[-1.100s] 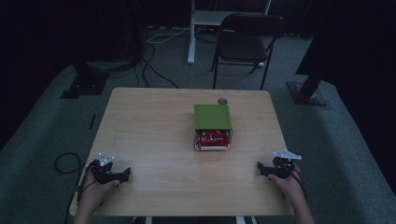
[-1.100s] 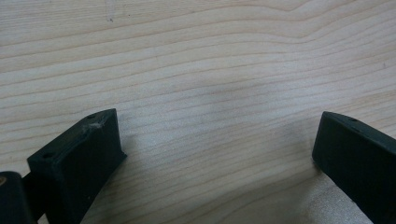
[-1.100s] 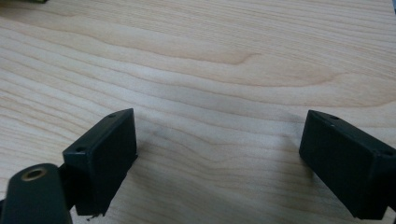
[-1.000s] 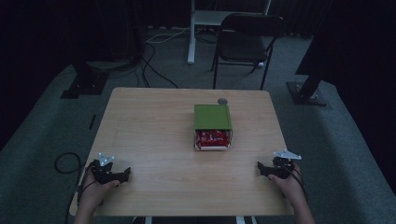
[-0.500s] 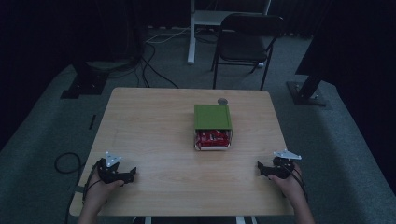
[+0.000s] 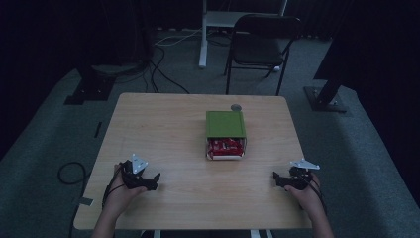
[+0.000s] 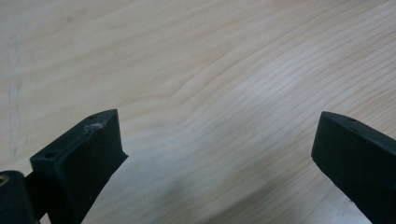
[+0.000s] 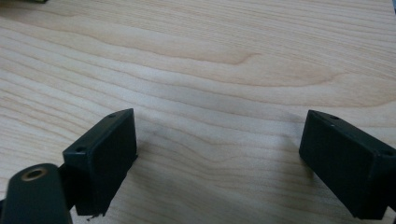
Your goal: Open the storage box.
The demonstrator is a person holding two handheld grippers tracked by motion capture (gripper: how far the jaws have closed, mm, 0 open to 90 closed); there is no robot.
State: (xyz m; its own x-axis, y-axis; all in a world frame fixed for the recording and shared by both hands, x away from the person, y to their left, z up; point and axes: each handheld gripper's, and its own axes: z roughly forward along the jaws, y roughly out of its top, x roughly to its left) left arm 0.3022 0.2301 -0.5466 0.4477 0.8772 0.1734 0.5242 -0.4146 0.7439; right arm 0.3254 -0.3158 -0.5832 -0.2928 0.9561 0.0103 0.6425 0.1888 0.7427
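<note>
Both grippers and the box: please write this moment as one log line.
left gripper: open, empty | right gripper: open, empty | green box: table centre, untouched

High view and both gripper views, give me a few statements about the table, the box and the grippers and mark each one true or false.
1. The green lid lies on the box but leaves red contents showing at its near end. True.
2. The left gripper is shut on the box. False: its jaws stand wide apart over bare table, well away from the box.
3. The right gripper has its jaws open with only wood between them. True.
4. A small round grey object lies just beyond the box's far end. True.
5. The folding chair stands on the table. False: it stands on the floor beyond the table.
</note>
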